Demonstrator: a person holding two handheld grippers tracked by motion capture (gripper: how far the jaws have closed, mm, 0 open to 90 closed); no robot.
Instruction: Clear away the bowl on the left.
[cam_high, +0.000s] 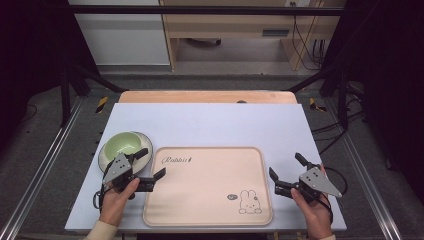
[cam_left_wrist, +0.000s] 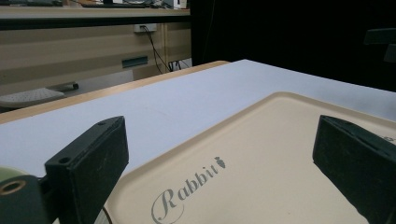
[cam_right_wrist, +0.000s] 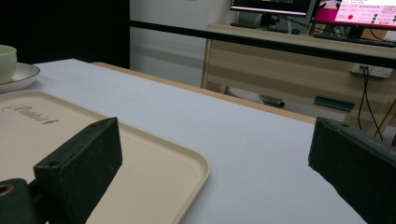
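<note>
Both hands sit at the near edge of the table, one either side of the tray (cam_high: 207, 185), so the tray is my landmark for everything. Left gripper (cam_high: 150, 166) hovers at the tray's left rim, jaws spread wide with nothing between them, touching nothing, the upper one just off the plate. Right gripper (cam_high: 286, 170) hangs off the tray's right side, also wide open and empty. Looks like a ready pose to me, flanking the tray before grabbing anything. Past the tray's far left corner sits the green bowl (cam_high: 123, 143) on its plate (cam_high: 106, 151), probably parked there so the left gripper can reach it easily.
</note>
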